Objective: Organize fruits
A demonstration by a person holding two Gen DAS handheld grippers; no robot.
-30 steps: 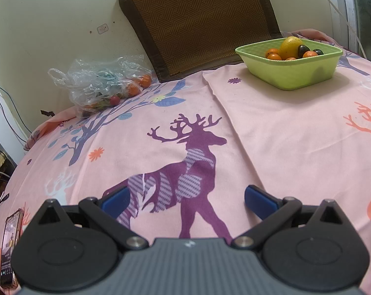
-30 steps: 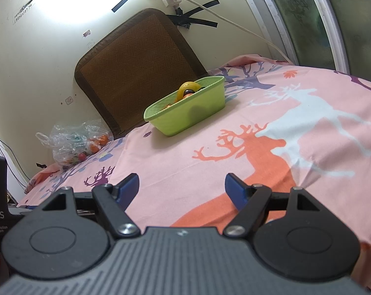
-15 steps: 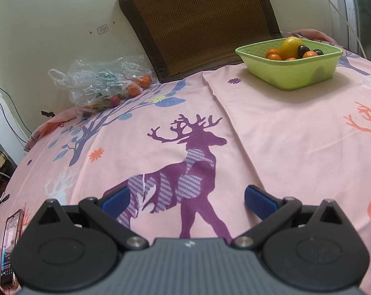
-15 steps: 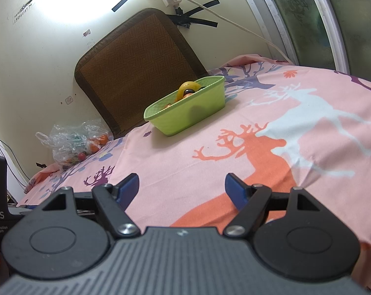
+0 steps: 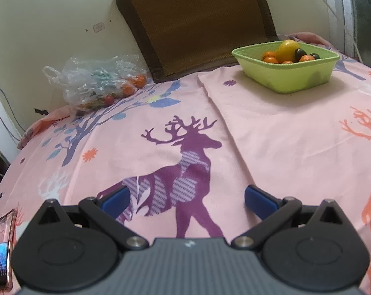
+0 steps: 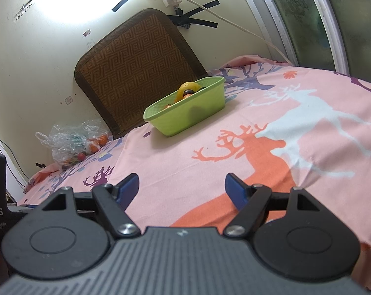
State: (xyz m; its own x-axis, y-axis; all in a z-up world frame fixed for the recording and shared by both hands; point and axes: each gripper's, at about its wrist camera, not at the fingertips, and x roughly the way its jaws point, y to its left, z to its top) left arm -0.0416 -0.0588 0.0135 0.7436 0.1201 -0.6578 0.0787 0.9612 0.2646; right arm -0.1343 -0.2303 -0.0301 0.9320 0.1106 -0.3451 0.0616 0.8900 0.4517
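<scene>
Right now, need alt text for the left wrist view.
An open, empty left gripper hovers over a pink deer-print bedsheet. A green tub of oranges and a yellow fruit sits far right; a clear plastic bag of fruit lies far left by the wall. A phone lies at the left edge.

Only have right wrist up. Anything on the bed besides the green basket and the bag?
Observer: Yes, a phone lies at the bed's near left edge, seen only in the left wrist view.
Operator: Can't see into the basket. What's in it?
Observer: From the left wrist, the basket holds several small oranges, one large yellow fruit and a couple of dark fruits.
Operator: Left gripper state?
Observer: The left gripper is open over a purple deer print, with nothing between its fingers.
</scene>
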